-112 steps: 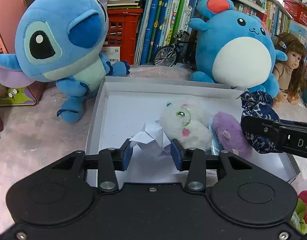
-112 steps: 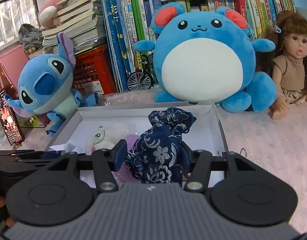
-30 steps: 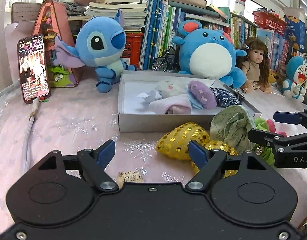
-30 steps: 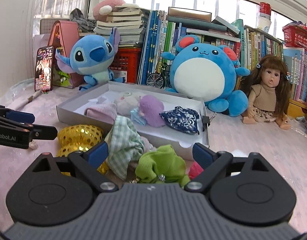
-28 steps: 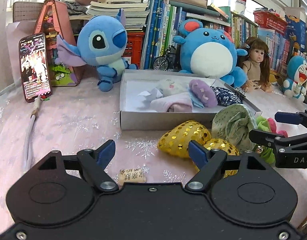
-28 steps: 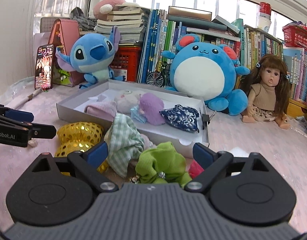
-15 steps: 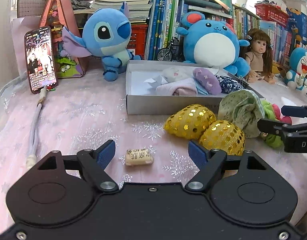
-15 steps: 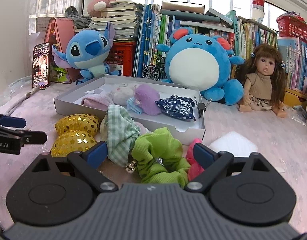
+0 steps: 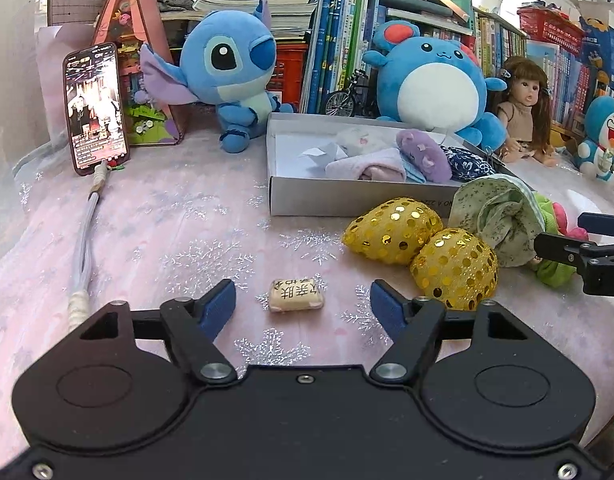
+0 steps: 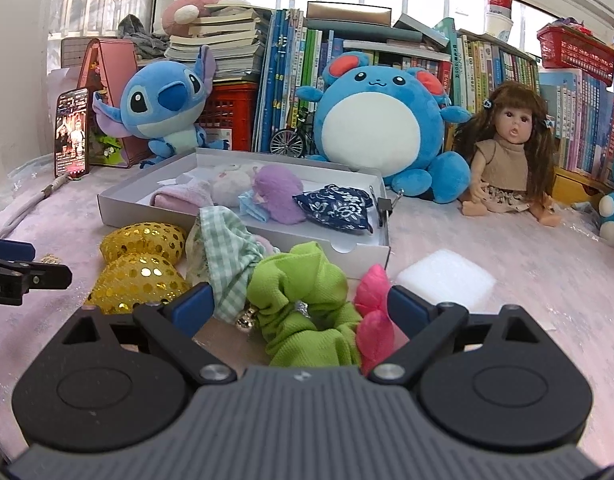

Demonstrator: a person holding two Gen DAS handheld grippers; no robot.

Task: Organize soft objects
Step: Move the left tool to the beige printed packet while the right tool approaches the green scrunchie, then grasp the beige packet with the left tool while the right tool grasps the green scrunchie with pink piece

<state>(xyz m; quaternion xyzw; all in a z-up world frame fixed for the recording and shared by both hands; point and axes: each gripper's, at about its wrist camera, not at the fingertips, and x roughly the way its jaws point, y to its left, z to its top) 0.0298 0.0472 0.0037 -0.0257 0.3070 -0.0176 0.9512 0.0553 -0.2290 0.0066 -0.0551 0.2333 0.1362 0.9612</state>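
A small beige cushion with printed characters (image 9: 295, 295) lies on the pink cloth between the blue pads of my left gripper (image 9: 303, 307). Its jaws are closing, and the pads stand clear of the cushion on both sides. My right gripper (image 10: 301, 306) is open around a green scrunchie (image 10: 303, 300), with a pink soft piece (image 10: 373, 312) by its right pad. Two gold sequin pouches (image 9: 419, 248) and a green checked pouch (image 10: 223, 256) lie in front of the white box (image 9: 347, 200). The box holds a white plush, a purple plush (image 10: 277, 190), a pink cloth and a navy floral pouch (image 10: 333, 206).
A big blue long-eared plush (image 9: 227, 68), a round blue plush (image 9: 431, 84) and a doll (image 10: 507, 152) stand behind the box, before a wall of books. A lit phone (image 9: 95, 108) with a cable leans at far left. A white foam pad (image 10: 447, 278) lies right of the box.
The left gripper has drawn back, bringing the small beige cushion between its pads, which have come closer together. The right view has shifted slightly nearer to the green scrunchie.
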